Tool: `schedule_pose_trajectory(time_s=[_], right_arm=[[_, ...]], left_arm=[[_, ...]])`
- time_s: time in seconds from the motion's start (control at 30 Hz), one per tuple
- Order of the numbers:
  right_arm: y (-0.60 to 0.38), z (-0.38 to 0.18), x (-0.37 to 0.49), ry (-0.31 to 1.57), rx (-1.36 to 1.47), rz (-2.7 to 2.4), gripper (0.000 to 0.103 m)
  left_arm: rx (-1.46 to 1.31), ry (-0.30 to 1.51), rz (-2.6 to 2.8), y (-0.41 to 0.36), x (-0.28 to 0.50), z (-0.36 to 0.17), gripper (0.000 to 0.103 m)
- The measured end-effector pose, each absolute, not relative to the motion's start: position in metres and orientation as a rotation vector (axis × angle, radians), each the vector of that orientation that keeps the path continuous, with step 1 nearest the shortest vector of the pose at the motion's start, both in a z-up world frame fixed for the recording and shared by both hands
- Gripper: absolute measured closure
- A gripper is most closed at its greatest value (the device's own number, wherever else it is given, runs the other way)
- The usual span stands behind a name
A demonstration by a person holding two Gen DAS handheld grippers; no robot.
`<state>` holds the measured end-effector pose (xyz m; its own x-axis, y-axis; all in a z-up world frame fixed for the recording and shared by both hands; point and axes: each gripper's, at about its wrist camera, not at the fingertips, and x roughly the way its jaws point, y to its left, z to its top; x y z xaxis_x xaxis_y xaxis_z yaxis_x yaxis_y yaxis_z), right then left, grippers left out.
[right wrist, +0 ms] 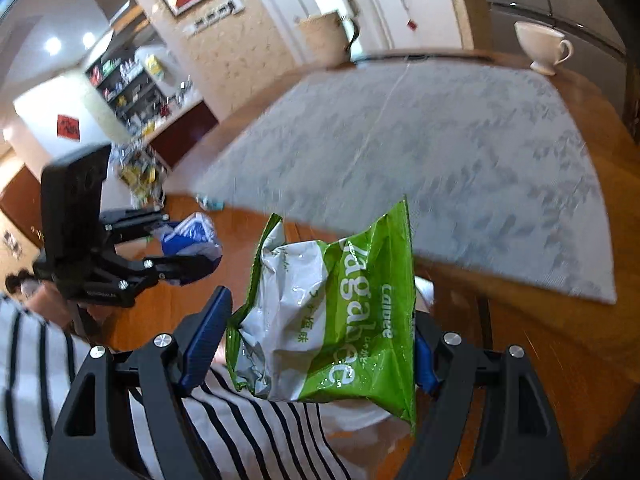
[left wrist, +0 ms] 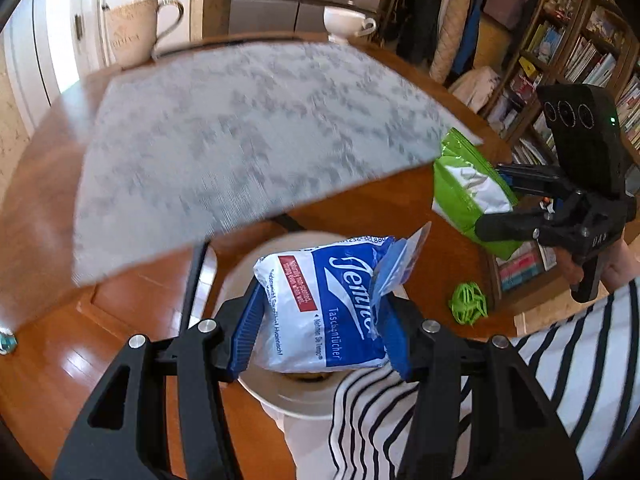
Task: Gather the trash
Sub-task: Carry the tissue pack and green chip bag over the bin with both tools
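My left gripper (left wrist: pixel 320 328) is shut on a blue and white tissue packet (left wrist: pixel 324 304), held in the air over a round white bin (left wrist: pixel 296 400) on the floor beside the table. My right gripper (right wrist: pixel 320 344) is shut on a green and white snack bag (right wrist: pixel 332 320), held off the table edge; something white, perhaps the bin, shows just below it. The right gripper (left wrist: pixel 520 208) with its green bag (left wrist: pixel 468 188) shows at the right of the left wrist view. The left gripper (right wrist: pixel 188 256) with the tissue packet (right wrist: pixel 192 236) shows at the left of the right wrist view.
A wooden table (left wrist: pixel 360 204) carries a grey placemat (left wrist: pixel 248 140), a tall beige mug (left wrist: pixel 132 28) and a white cup (left wrist: pixel 348 20) at its far edge. A green crumpled object (left wrist: pixel 468 304) lies on the floor. A bookshelf (left wrist: pixel 580 52) stands right. My striped shirt (left wrist: pixel 520 392) is close.
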<state>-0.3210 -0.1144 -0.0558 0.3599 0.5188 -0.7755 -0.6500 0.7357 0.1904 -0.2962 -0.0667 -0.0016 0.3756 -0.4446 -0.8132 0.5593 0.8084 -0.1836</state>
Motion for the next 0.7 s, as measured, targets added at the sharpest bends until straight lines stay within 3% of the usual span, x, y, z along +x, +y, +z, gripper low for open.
schedule_pose_trajectory(time_s=[0.7], right_arm=[[-0.097,-0.182,-0.294,1.139,-0.218,0.629,0.027]], left_arm=[[0.114,1.241,-0.518,-0.076,-0.272,-0.133,0.049]])
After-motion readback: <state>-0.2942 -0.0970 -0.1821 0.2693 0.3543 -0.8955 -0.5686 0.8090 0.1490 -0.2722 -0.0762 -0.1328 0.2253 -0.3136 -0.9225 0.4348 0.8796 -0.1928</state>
